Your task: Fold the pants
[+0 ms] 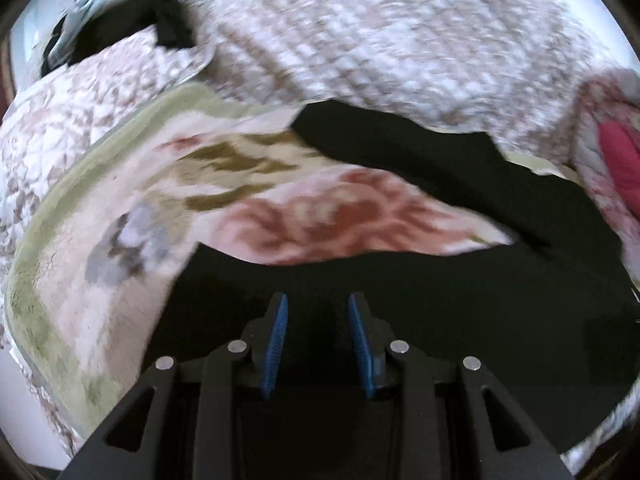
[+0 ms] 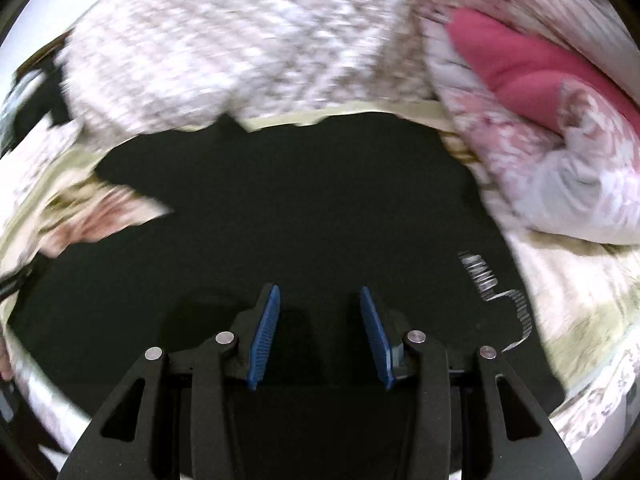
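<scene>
Black pants (image 1: 400, 152) lie spread on a floral blanket (image 1: 320, 216) on a bed. In the left wrist view one leg runs up toward the middle and the wider part fills the lower right. My left gripper (image 1: 317, 298) hovers over the dark cloth, blue pads apart, nothing pinched between them. In the right wrist view the pants (image 2: 300, 200) fill the centre, with a white printed strip (image 2: 492, 280) at their right side. My right gripper (image 2: 319, 289) is open above them and casts finger shadows on the cloth.
A white and beige quilt (image 1: 360, 40) covers the far side of the bed. A pink cushion (image 2: 520, 64) in rumpled floral bedding lies at the right. A heap of dark clothes (image 1: 120, 12) sits at the far left. Both views are blurred by motion.
</scene>
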`<state>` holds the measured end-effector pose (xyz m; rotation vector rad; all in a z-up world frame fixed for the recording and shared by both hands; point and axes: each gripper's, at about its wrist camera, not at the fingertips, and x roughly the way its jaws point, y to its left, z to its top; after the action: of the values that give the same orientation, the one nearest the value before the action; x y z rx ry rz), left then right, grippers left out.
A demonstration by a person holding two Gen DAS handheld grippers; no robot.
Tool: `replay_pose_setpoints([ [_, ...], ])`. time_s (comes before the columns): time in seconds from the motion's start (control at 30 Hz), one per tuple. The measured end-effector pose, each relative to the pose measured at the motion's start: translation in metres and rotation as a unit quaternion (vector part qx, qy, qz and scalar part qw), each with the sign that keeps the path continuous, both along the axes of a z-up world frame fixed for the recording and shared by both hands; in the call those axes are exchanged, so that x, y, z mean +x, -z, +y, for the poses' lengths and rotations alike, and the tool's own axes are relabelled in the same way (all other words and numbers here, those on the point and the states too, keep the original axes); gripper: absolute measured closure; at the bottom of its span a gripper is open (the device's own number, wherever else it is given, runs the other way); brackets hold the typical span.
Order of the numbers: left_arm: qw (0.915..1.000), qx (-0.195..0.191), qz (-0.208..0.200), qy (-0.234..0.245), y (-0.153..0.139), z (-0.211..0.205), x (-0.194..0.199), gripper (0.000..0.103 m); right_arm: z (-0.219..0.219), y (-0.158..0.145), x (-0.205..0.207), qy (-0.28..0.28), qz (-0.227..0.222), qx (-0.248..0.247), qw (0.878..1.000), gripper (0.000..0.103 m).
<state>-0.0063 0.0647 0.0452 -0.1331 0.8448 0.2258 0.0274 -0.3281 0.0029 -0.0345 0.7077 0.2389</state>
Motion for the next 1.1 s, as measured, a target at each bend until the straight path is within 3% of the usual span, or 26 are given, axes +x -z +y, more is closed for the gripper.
replay_pose_setpoints([
  [0.13, 0.9995, -0.008, -0.006, 0.031, -0.004, -0.026, -0.021, 0.069, 0.029, 0.008, -0.029, -0.049, 0.002, -0.007, 0.999, 0.057],
  [0.3, 0.9984, -0.008, 0.018, 0.053, 0.014, -0.047, -0.036, 0.068, 0.045, 0.026, -0.045, -0.079, 0.016, -0.03, 0.996, 0.055],
  [0.43, 0.998, 0.02, 0.019, 0.057, 0.024, -0.057, -0.038, 0.068, 0.047, 0.034, -0.042, -0.083, 0.016, -0.042, 0.996, 0.052],
  [0.67, 0.9984, 0.018, 0.009, 0.052, 0.026, -0.056, -0.041, 0.066, 0.049, 0.038, -0.046, -0.088, 0.01, -0.036, 0.995, 0.04],
  [0.8, 0.9985, 0.014, 0.011, 0.052, 0.026, -0.055, -0.043, 0.065, 0.052, 0.036, -0.048, -0.088, 0.01, -0.048, 0.995, 0.04],
  [1.1, 0.9978, -0.001, 0.014, 0.064, 0.016, -0.058, -0.048, 0.064, 0.046, 0.022, -0.053, -0.081, 0.005, -0.021, 0.996, 0.04],
])
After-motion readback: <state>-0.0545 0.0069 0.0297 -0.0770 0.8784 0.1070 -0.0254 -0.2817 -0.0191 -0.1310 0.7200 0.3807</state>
